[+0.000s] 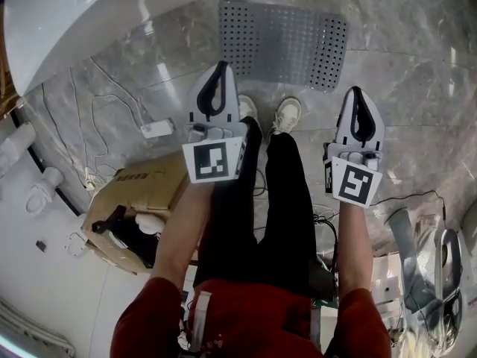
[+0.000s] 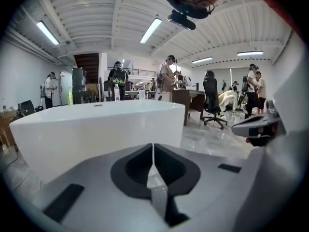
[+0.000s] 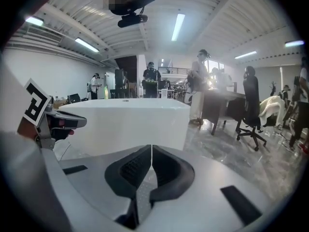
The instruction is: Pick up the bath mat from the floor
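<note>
Grey mat (image 1: pixel 283 43) flat on the floor (image 1: pixel 417 73), not lifted yet. Left gripper (image 1: pixel 220 69) and right gripper (image 1: pixel 356 94) clenched, holding nothing. Whole pick-up left to do.

One bath mat (image 1: pixel 283 43). One bathtub (image 1: pixel 67 24). Two grippers: left gripper (image 1: pixel 220 67), right gripper (image 1: pixel 356 92). Two shoes (image 1: pixel 288 114). One cardboard box (image 1: pixel 138 189).

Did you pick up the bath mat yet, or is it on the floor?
Not yet; nothing looks done. The bath mat lies flat on the floor, just past the person's shoes. In hand: nothing. The left gripper and right gripper are both shut and empty, held above the floor. Left to do: reach the mat, open the jaws, grip an edge and lift.
</note>
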Tool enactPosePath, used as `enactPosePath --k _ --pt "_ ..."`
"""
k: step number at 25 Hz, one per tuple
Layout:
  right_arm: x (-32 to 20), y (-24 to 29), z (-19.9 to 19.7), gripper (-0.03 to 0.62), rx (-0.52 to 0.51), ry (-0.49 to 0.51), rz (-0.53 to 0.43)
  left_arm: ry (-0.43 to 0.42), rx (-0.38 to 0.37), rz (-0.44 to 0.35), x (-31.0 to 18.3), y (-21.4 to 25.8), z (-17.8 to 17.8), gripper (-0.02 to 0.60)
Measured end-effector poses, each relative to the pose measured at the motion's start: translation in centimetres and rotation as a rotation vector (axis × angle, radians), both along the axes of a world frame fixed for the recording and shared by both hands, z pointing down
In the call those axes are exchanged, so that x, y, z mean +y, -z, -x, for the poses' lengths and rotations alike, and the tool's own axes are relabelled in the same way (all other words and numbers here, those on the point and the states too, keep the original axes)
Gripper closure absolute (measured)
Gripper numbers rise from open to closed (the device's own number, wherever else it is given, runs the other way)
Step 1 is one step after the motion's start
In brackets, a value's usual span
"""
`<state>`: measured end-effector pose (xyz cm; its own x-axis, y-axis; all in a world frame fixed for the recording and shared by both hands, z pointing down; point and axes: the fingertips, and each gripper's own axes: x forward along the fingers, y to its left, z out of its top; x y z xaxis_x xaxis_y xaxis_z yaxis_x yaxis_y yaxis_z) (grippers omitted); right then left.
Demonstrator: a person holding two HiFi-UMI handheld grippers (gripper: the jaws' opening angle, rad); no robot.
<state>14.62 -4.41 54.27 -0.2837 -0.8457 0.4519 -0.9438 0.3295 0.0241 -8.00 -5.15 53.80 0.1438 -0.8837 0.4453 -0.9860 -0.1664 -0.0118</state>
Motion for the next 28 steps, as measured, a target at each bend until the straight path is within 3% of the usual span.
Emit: enactPosePath --k 11,16,28 --pt "-0.1 -15.3 0.7 0.580 0.020 -0.047 0.041 0.012 -0.049 0.076 1.0 -17.0 3.7 0.563" --pt "0.8 -22.8 0.4 0.580 0.047 -0.084 0.102 -0.002 -0.051 0.125 2.0 -23.8 4.6 0.563" --pt "2.2 -34.9 0.5 0.580 0.108 -0.075 0.237 -0.013 -0.087 0.261 3.8 -36.1 7.3 0.563"
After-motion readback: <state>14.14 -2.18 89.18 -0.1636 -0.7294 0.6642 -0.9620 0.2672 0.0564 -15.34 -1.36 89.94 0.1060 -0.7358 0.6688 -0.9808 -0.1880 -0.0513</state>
